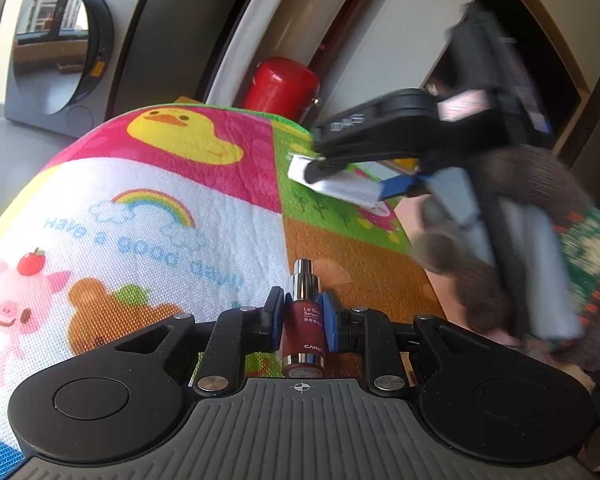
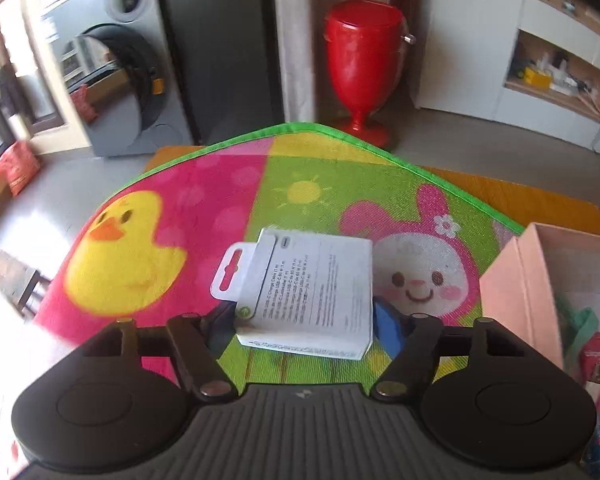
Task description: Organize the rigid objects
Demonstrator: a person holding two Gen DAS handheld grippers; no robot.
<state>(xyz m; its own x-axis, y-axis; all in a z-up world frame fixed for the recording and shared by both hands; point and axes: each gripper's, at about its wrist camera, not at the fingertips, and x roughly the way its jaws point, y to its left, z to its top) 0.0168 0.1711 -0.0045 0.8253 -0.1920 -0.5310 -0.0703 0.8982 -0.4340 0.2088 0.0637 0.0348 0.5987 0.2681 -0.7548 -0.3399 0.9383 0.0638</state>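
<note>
Left wrist view: left tongs point(image 1: 300, 320) clamped on a dark red lip serum bottle point(image 1: 303, 322), blue pads on its body, silver pump end pointing away from the camera. Grip sits mid-body, so I'd expect it to stay in line during a carry. Bottle hangs over the cartoon play mat point(image 1: 160, 208) at centre bottom of frame. Right tongs point(image 1: 342, 174) come in from the right, blurred, with a white carton point(image 1: 336, 186) between them, gloved hand point(image 1: 540, 184) behind. Mat is bare across the left and centre, so plenty of room there; its far edge runs along the top centre, with a red goblet-shaped bin point(image 1: 282, 82) and a washing machine point(image 1: 60, 48) on the floor beyond.

Right wrist view: right tongs point(image 2: 304, 320) stand wide either side of the white carton point(image 2: 306, 294), a flat cable box with hang tab at its left. Blue pad shows at its right side, left pad is mostly hidden; carton looks carried clear of the mat, so I read it as clamped across its width. Pink open box point(image 2: 528, 280) at the right edge already holds small items, likely the drop target. Its near wall stands up beside the carton, so the approach probably needs to clear that rim. Green-trimmed mat edge point(image 2: 460, 188) and the orange bench point(image 2: 540, 200) under it curve along the upper right.
</note>
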